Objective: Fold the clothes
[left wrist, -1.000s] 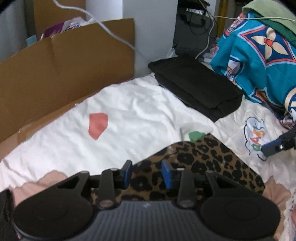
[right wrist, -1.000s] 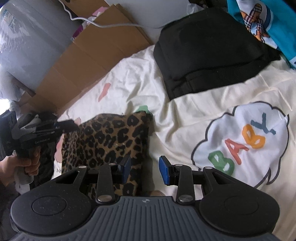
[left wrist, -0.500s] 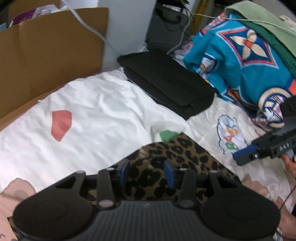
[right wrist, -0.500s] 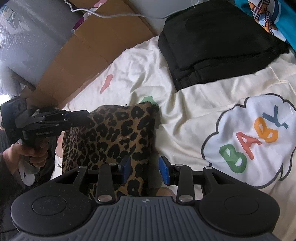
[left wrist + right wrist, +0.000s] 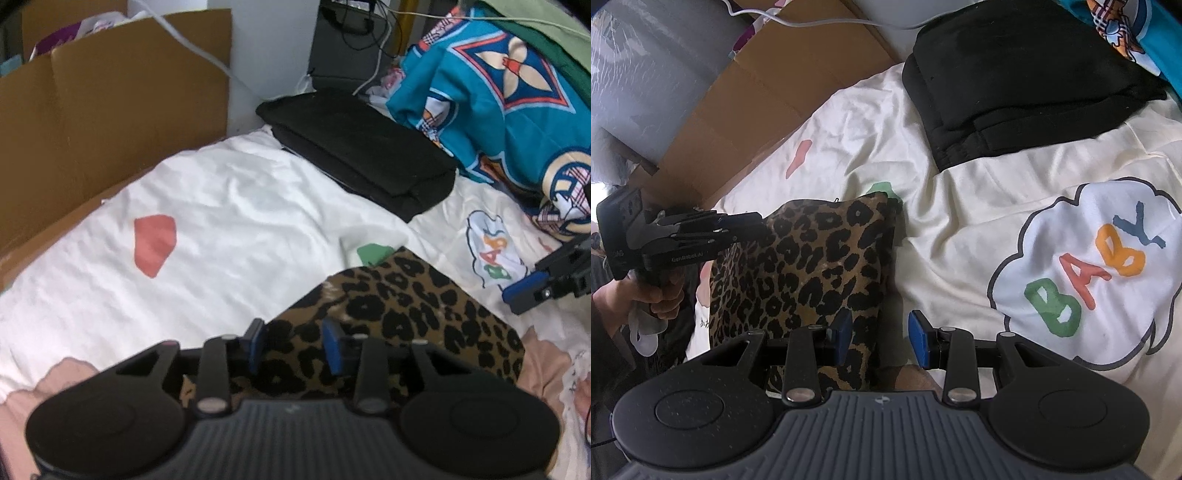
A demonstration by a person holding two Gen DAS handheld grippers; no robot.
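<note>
Under your grippers: folded leopard-print garment (image 5: 402,321) on the cream printed bedsheet (image 5: 229,221).
Behind it: folded black garment stack (image 5: 365,151), on the same sheet, well apart.
Right of the stack: teal patterned cloth pile (image 5: 509,92).
Left of the sheet: brown cardboard panel (image 5: 110,99), standing along its edge.
Right of the leopard piece: "BABY" cloud print (image 5: 1086,273) on the sheet.
</note>
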